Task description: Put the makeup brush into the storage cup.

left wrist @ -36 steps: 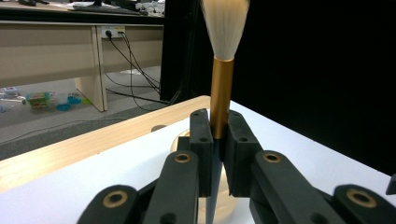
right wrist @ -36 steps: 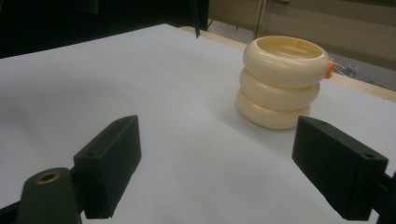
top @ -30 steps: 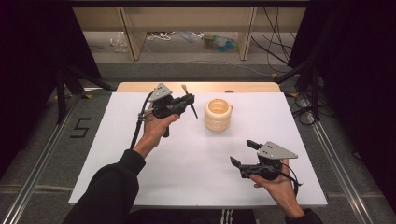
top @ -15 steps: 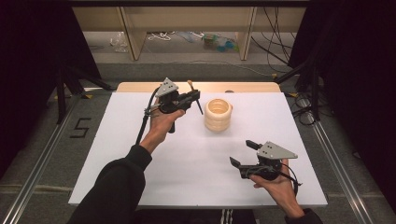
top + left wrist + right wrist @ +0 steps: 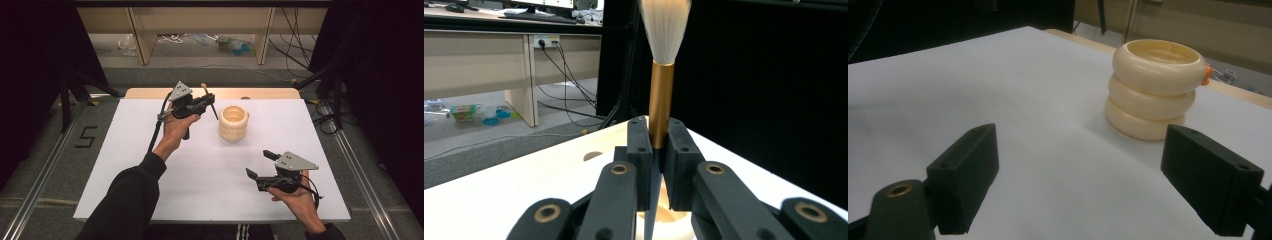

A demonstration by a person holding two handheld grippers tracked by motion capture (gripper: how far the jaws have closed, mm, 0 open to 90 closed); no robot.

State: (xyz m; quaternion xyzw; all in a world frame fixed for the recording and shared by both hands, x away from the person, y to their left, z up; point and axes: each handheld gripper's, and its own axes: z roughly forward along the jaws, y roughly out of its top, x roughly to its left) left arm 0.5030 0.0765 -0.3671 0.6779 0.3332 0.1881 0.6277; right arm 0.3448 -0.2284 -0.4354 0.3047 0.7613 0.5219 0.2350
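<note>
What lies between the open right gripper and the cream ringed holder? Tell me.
Nothing: bare white table runs from the right gripper to the cream ringed holder, per the right gripper view.

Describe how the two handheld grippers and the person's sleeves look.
Both the left gripper and the right gripper are black, each topped by a grey three-cornered plate with small dark holes and trailing a dark cable. Their linkage arms carry brass-coloured pivot rings, ending in blocky black pads. The sleeves are black.

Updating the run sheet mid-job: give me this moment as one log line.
left gripper: shut on brush, beside holder | right gripper: open, nothing held | ringed cream holder: upright on white table
</note>
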